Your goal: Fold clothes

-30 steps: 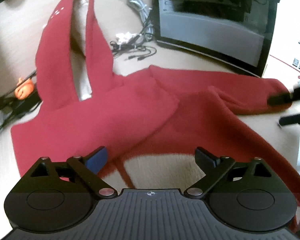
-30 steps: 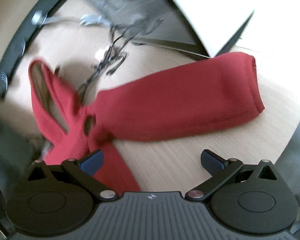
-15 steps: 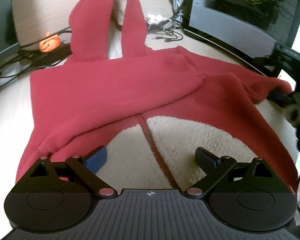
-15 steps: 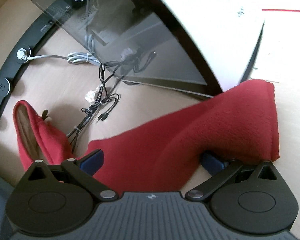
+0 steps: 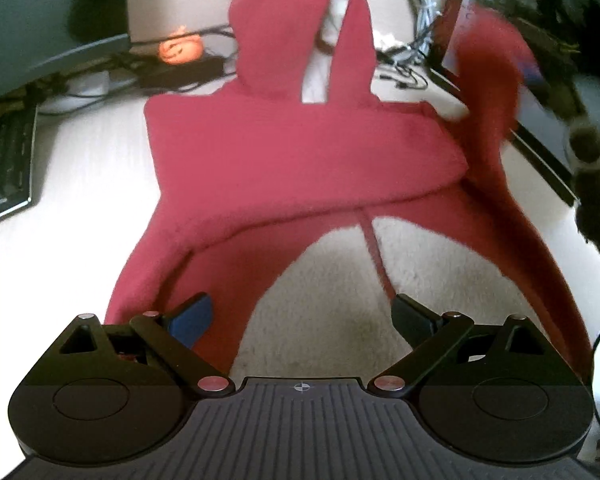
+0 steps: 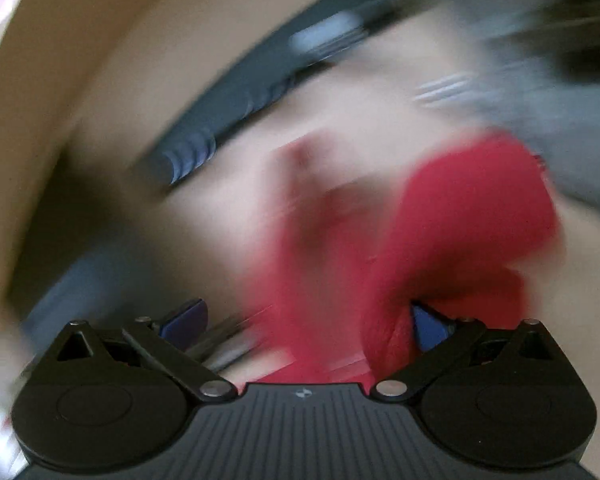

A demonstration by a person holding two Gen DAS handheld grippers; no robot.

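A red hooded fleece jacket (image 5: pixel 300 160) with a cream lining (image 5: pixel 332 300) lies on the desk, hood at the far end. One sleeve is folded across the body. My left gripper (image 5: pixel 302 316) is open and empty just above the lower hem. The other sleeve (image 5: pixel 488 80) is raised in the air at the right. In the blurred right wrist view, that red sleeve (image 6: pixel 460 232) lies between the fingers of my right gripper (image 6: pixel 306 320), whose jaws look wide apart; whether they grip it I cannot tell.
A keyboard (image 5: pixel 4 160) lies at the left. A small orange pumpkin figure (image 5: pixel 180 48) and tangled cables (image 5: pixel 412 40) sit behind the hood. A dark monitor (image 5: pixel 540 92) stands at the right.
The right sleeve went from lying flat on the desk to being lifted into the air. The left gripper drew back toward the hem. The right wrist view is now motion-blurred.
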